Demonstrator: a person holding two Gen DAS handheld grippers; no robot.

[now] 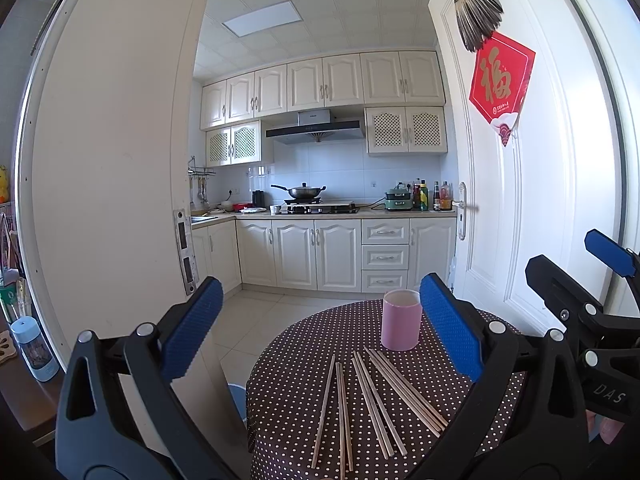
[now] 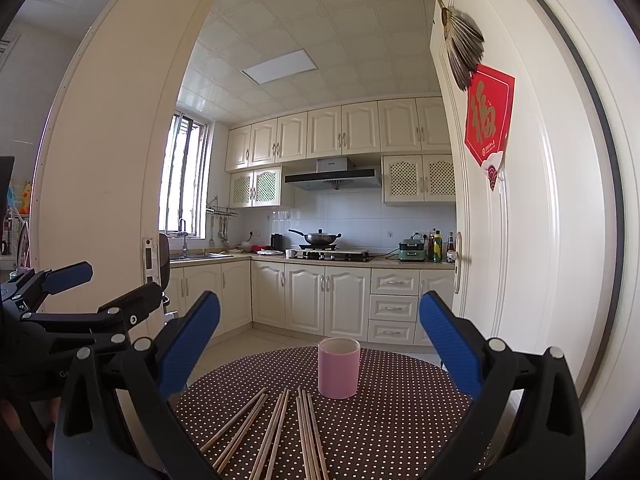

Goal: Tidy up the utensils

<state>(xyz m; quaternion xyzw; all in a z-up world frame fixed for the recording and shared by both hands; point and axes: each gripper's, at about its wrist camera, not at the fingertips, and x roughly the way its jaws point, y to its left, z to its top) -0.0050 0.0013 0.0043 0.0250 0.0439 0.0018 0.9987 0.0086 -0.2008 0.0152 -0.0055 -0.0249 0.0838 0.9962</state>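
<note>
Both grippers, left gripper (image 1: 320, 344) and right gripper (image 2: 320, 344), gape empty; chopsticks (image 2: 276, 428) lie at six o'clock of the cup (image 2: 339, 368), which a careless nudge could topple.

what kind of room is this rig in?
Likely a home: a small polka-dot table at an open doorway into a kitchen, with a wok on the stove, cream cabinets, and a range hood.

Bright, even daylight; window (image 2: 185, 176) overexposed. Ceiling panel (image 1: 262, 18) unlit-looking. Strong fisheye bending, dark vignette at corners. Focus sharp.
</note>
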